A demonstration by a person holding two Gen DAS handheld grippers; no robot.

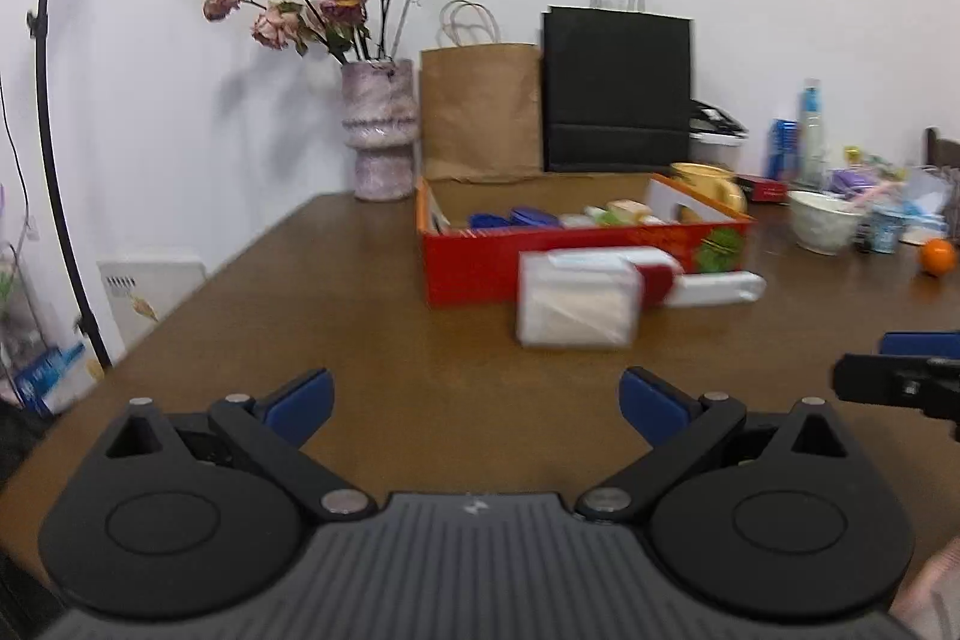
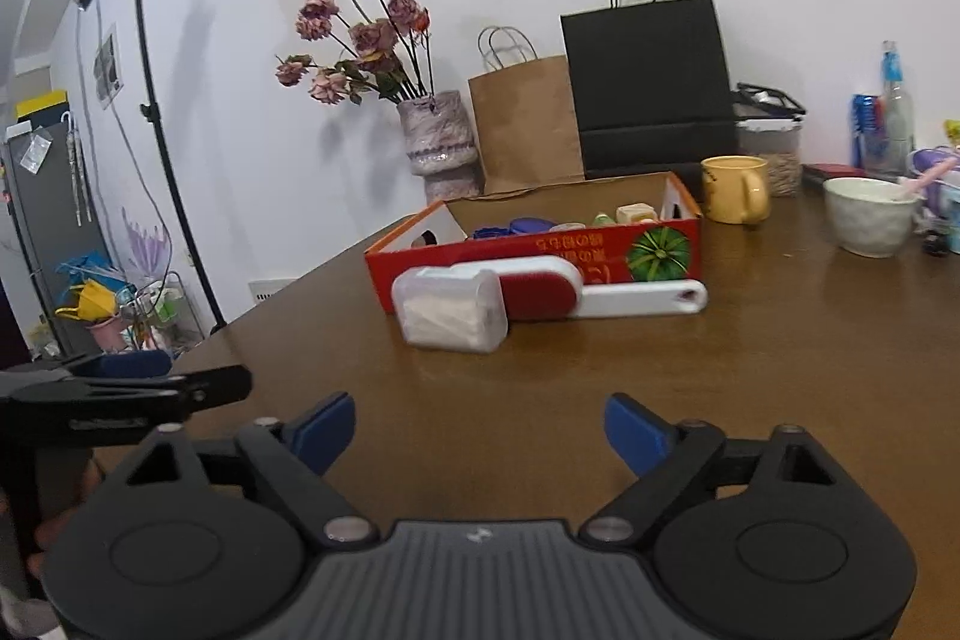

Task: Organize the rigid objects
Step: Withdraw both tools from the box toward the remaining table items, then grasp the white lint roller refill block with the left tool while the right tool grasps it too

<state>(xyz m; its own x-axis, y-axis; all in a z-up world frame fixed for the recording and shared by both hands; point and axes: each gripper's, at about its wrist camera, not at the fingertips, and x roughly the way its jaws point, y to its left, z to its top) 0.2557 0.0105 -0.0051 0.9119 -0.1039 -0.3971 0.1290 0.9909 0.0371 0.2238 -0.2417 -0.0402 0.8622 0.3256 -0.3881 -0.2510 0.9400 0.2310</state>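
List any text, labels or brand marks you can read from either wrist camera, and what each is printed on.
None can be read for certain.
Red box: orange characters on its front wall, seen upside down, too blurred to read.
Blue can: markings too small to read.
Clear bottle: blue label, unreadable.
Right gripper body: small pale logo, not text.
Left gripper: same small logo.

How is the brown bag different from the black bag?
The brown bag is plain tan paper; the black bag is dark. The brown bag is shorter and narrower, the black bag taller and wider. In the right view, the brown bag's handles are pale, the black bag's black. Both stand upright by the wall, behind the red box, side by side.
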